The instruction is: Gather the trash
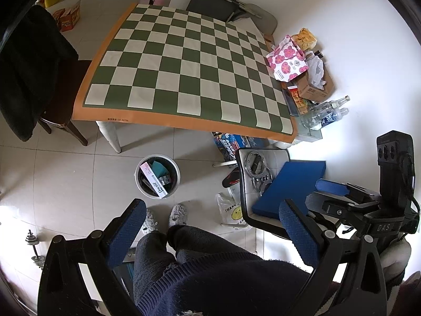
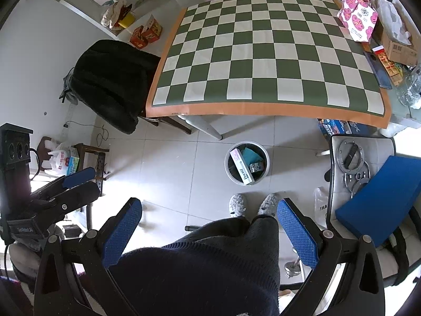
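Note:
A round grey trash bin [image 1: 157,176] stands on the tiled floor in front of the table; it holds a white "Doctor" box, a teal piece and other trash. It also shows in the right wrist view [image 2: 246,166]. My left gripper [image 1: 210,226] is open and empty, held high above the person's legs. My right gripper [image 2: 209,223] is open and empty too, at a similar height. Each gripper shows in the other's view: the right one [image 1: 329,192], the left one [image 2: 76,181]. The checkered tabletop [image 2: 263,52] carries nothing in its middle.
A pink flowered bag [image 1: 286,59], cardboard boxes, snacks and plastic bottles [image 1: 325,112] crowd the table's right edge. A chair with a black coat [image 2: 110,81] stands at the left. A chair with a blue box [image 2: 381,202] and metal rings is at the right.

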{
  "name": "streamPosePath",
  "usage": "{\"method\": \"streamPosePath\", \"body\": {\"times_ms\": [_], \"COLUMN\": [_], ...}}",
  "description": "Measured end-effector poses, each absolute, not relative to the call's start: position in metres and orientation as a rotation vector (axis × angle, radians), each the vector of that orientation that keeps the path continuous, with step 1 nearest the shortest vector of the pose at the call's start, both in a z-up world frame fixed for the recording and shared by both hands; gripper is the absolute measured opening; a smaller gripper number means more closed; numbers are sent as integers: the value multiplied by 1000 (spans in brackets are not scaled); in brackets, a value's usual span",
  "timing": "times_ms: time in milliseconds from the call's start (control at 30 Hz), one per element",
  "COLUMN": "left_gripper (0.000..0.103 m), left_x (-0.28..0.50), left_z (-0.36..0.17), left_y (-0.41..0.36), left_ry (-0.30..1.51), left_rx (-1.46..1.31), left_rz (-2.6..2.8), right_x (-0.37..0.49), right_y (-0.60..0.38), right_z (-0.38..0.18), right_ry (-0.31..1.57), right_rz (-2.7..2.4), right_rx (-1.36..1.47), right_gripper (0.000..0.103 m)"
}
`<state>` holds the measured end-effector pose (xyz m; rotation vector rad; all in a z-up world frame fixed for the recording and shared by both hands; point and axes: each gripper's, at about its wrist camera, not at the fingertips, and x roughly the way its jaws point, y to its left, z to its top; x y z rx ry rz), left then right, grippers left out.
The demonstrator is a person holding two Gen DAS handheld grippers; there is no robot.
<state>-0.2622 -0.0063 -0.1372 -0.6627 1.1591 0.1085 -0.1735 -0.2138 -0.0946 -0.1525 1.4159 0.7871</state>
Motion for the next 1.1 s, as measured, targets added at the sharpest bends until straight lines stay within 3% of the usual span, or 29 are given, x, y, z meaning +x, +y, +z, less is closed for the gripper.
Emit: {"method": "streamPosePath", "body": {"times_ms": [1100], "left_gripper": [103], "left_x": [-263], "left_z": [-138], "left_y": [-10], "left_ry": [1156], "left_rx": [-663], "left_rz": [103], "right_x": [-180], "right_y": [-226], "right_z": [-91], "right_ry": [1426], "right_rz": [780], "right_rx": [-138], "right_gripper": [103]}}
